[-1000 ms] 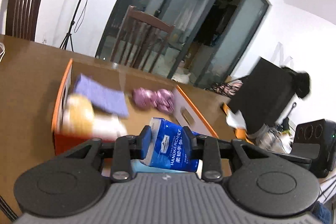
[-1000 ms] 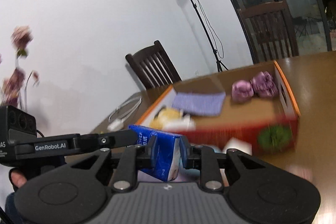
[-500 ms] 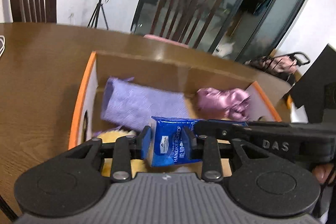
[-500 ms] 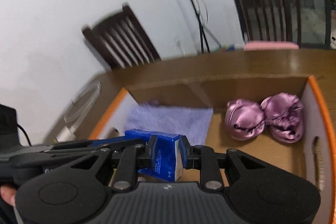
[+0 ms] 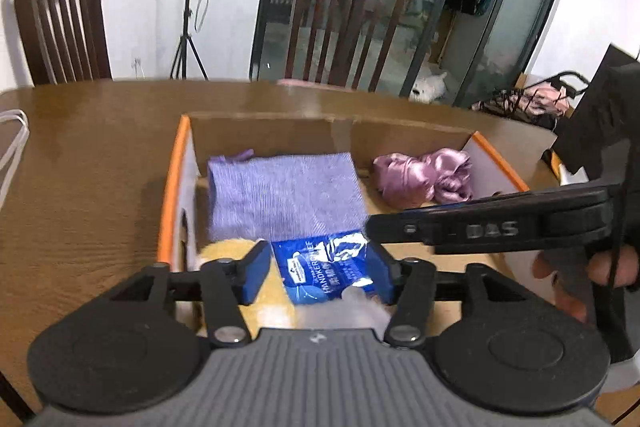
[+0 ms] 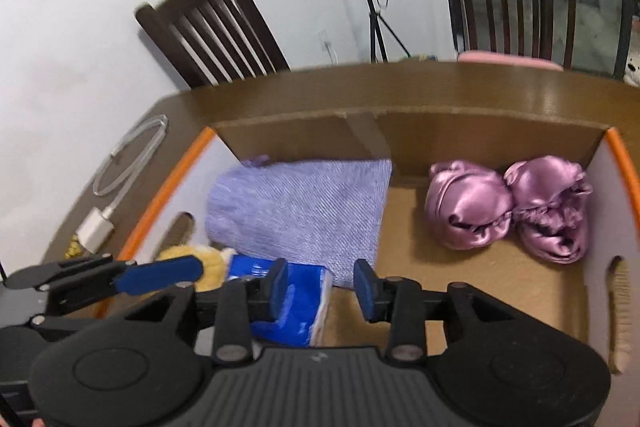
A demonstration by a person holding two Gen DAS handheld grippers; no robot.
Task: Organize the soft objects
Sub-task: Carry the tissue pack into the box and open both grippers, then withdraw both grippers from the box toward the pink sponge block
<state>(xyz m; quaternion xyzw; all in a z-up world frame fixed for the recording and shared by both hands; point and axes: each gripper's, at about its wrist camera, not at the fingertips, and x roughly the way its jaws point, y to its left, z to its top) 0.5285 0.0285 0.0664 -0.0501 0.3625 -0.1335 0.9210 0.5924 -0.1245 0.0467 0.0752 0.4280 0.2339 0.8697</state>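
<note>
Two grippers meet over the near left corner of an orange-rimmed cardboard box [image 6: 618,155] on a brown wooden table [image 5: 88,163]; the left gripper [image 5: 318,273] and the right gripper [image 6: 322,287] have both just been spreading their jaws, and each now stands released around a blue pack of handkerchief tissues [image 5: 328,269]. In the left wrist view a gap shows between the pack and the left pad, while the right pad sits at the pack's edge; in the right wrist view the pack lies against the left pad and clear of the right pad. Inside the box, a folded lavender knitted cloth [image 6: 300,211] lies toward the back left; a bundle of pink satin fabric [image 6: 508,207] sits at the back right; a yellow plush item [image 6: 200,259] lies just beside the pack at the near left wall; a white charging cable [image 6: 128,163] rests on the table outside the box; two dark wooden chairs stand behind the table.
</note>
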